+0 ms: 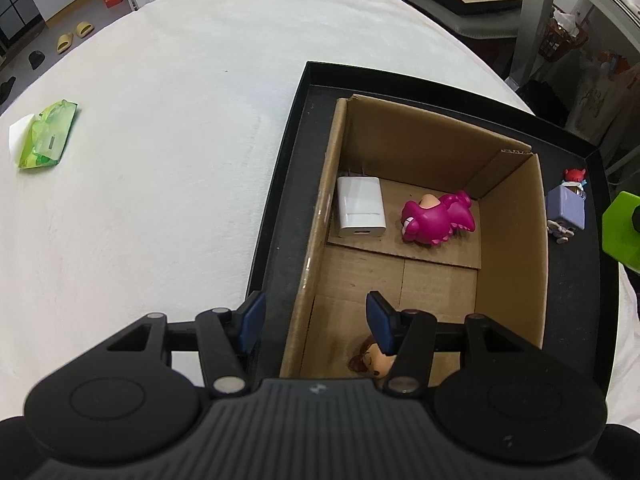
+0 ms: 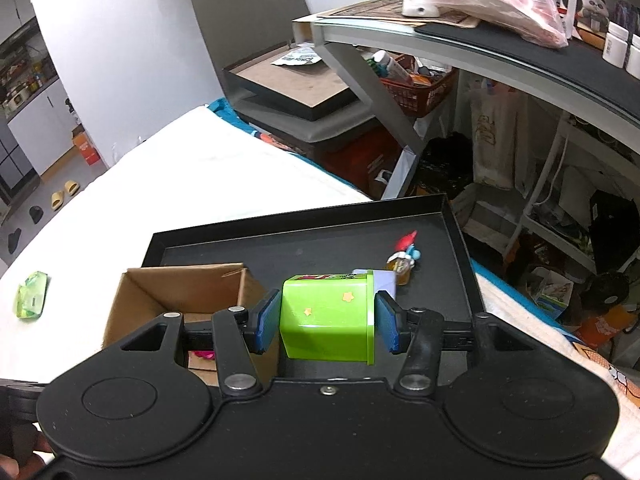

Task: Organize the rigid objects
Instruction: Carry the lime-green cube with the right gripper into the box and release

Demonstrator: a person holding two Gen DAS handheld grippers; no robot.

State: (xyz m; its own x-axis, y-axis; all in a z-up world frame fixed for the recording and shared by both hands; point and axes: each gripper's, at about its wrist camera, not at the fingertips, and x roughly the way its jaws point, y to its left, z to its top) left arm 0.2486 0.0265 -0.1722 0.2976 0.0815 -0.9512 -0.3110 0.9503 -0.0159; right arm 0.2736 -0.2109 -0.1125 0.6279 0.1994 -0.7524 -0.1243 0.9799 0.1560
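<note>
Green cup between right tool pads, above tray.

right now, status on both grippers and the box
Left gripper open, empty, over the cardboard box rim. Right gripper shut on green cup. Box holds white charger, pink dinosaur toy. Path clear.

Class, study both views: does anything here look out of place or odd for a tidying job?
One thing stands out: a green packet lies alone on the white cloth, far from the black tray. The toys and charger sit in the cardboard box. The pink toy lies on its side.
</note>
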